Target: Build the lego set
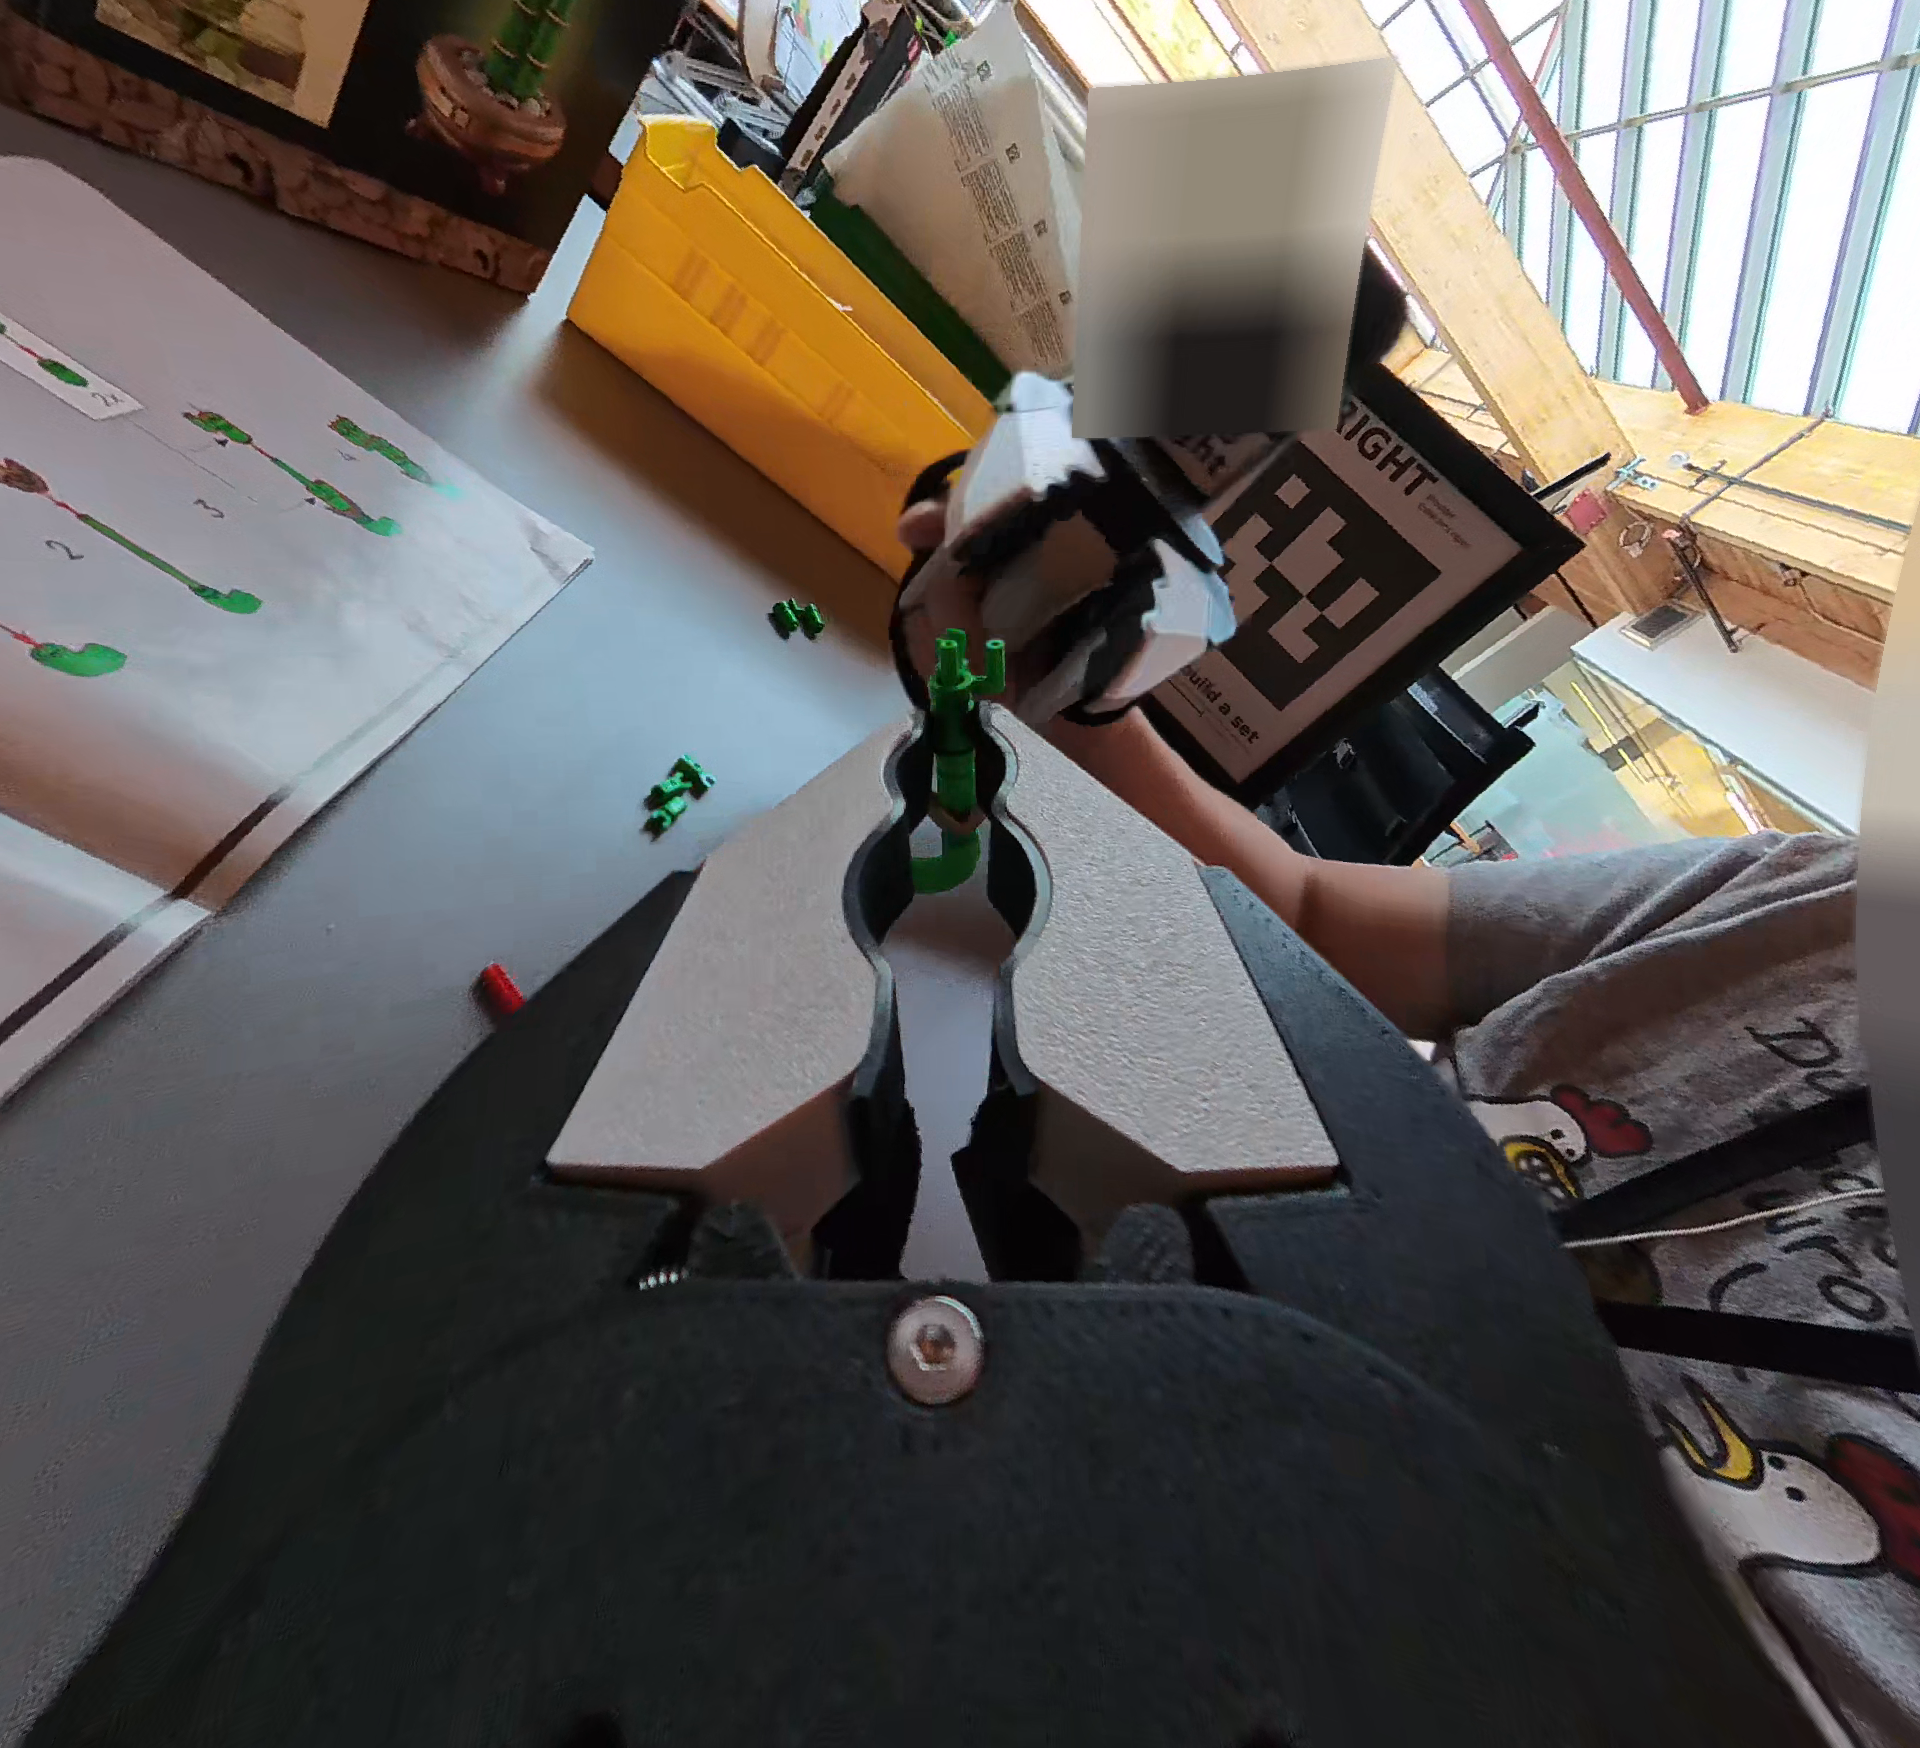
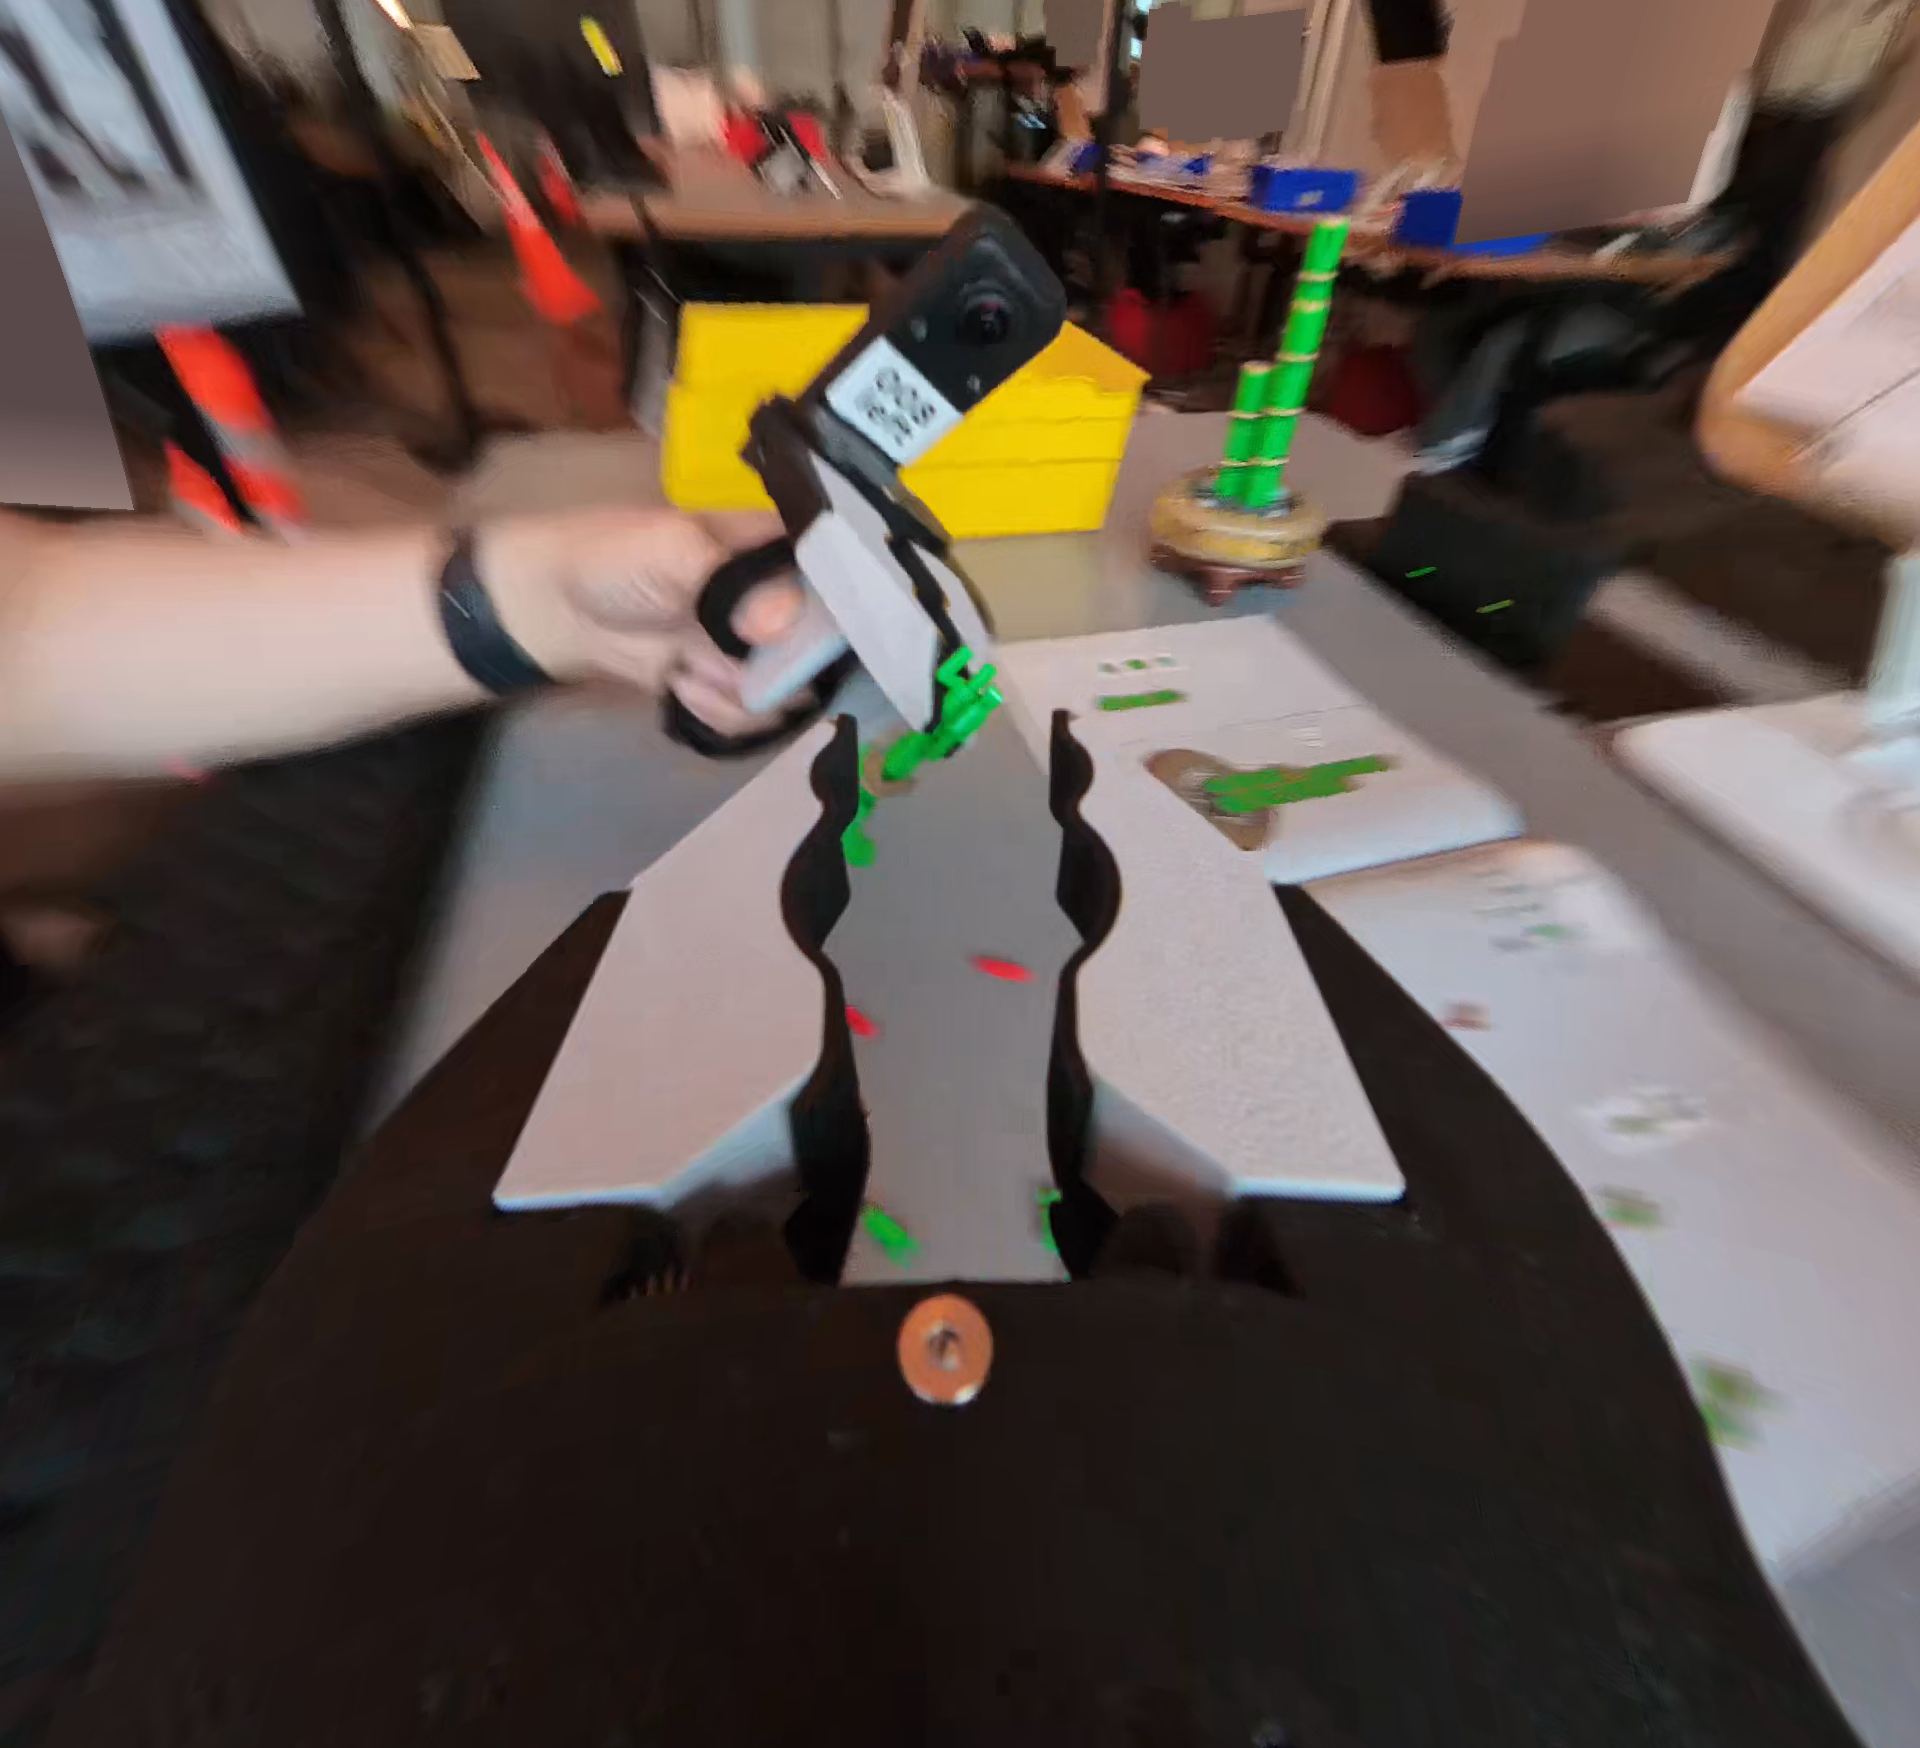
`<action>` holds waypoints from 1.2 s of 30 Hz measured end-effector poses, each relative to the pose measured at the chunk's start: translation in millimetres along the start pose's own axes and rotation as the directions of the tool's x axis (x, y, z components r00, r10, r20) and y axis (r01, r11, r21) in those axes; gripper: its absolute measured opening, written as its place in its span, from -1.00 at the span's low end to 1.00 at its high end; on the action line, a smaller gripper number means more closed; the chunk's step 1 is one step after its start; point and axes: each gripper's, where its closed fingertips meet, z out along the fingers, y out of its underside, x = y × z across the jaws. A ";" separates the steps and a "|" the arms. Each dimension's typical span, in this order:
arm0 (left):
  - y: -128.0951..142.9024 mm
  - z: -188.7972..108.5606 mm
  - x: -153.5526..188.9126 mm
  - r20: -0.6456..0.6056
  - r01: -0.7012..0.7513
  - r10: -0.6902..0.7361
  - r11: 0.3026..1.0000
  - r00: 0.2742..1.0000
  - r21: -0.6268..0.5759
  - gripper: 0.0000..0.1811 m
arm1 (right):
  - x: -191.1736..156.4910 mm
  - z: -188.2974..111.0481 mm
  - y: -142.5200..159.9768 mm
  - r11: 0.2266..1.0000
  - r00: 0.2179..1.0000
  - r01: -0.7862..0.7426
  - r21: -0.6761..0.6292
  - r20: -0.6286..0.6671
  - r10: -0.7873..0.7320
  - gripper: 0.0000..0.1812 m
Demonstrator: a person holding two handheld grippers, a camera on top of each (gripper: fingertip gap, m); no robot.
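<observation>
A green stem [image 1: 954, 763] of lego pieces is pinched upright at the tips of the left gripper [image 1: 954, 742], held above the table [image 1: 582, 763]. The right gripper [image 2: 951, 742] is just beside the stem, its jaws spread and empty. Loose green pieces [image 1: 681, 789] and a red piece [image 1: 499, 986] lie on the table near the stem; the yellow bin [image 1: 748, 327] and booklet [image 1: 208, 555] are farther off.

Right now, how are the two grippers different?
The left gripper is shut on the green lego stem, while the right gripper is open and holds nothing. The left gripper's fingers nearly meet, while the right gripper's fingers stand wide apart with grey table showing between them. Both have pale fingers on black bodies, each held in a hand.
</observation>
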 end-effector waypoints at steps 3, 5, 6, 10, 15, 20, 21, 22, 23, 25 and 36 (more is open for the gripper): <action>7.1 -0.3 -2.4 0.006 0.026 -0.026 0.998 1.000 -0.049 -0.94 | -5.7 1.9 9.1 0.942 0.941 0.306 -0.135 -0.105 -0.321 -0.61; 11.4 0.9 -4.3 0.024 0.016 -0.014 0.997 1.000 -0.079 -0.94 | -8.9 7.8 17.1 0.924 0.931 0.329 -0.194 -0.098 -0.352 -0.61; 12.1 1.4 -4.0 0.026 0.010 -0.008 0.996 1.000 -0.086 -0.94 | -7.2 9.6 19.7 0.925 0.933 0.318 -0.210 -0.104 -0.344 -0.61; 12.5 1.3 -7.0 0.070 -0.036 0.043 0.995 0.997 -0.097 -0.94 | -3.6 15.5 22.9 0.987 0.996 -0.080 -0.136 -0.057 0.073 -0.73; 15.1 4.1 -5.9 0.084 -0.070 0.080 0.990 0.993 -0.119 -0.94 | 0.8 16.8 25.1 0.886 0.885 -0.458 -0.071 0.057 0.462 -0.85; 15.1 4.9 -4.7 0.082 -0.078 0.088 0.990 0.993 -0.120 -0.94 | -2.4 16.3 26.0 0.844 0.837 -0.530 -0.082 0.105 0.536 -0.94; 15.1 4.8 -4.7 0.083 -0.080 0.090 0.989 0.992 -0.121 -0.94 | -2.5 16.5 26.0 0.841 0.834 -0.535 -0.081 0.108 0.541 -0.94; 15.2 4.8 -4.6 0.085 -0.083 0.094 0.989 0.992 -0.122 -0.94 | -3.2 16.8 26.3 0.838 0.830 -0.540 -0.083 0.112 0.546 -0.94; 15.3 5.0 -4.5 0.086 -0.084 0.095 0.989 0.992 -0.124 -0.94 | -3.2 17.1 26.2 0.834 0.826 -0.546 -0.080 0.115 0.551 -0.94; 15.1 4.7 -4.8 0.090 -0.085 0.096 0.989 0.991 -0.123 -0.94 | -2.9 17.3 26.4 0.825 0.816 -0.560 -0.078 0.118 0.566 -0.94; 16.2 4.8 -3.4 0.095 -0.098 0.111 0.986 0.989 -0.135 -0.94 | -5.2 17.0 25.9 0.766 0.747 -0.637 -0.081 0.176 0.640 -0.96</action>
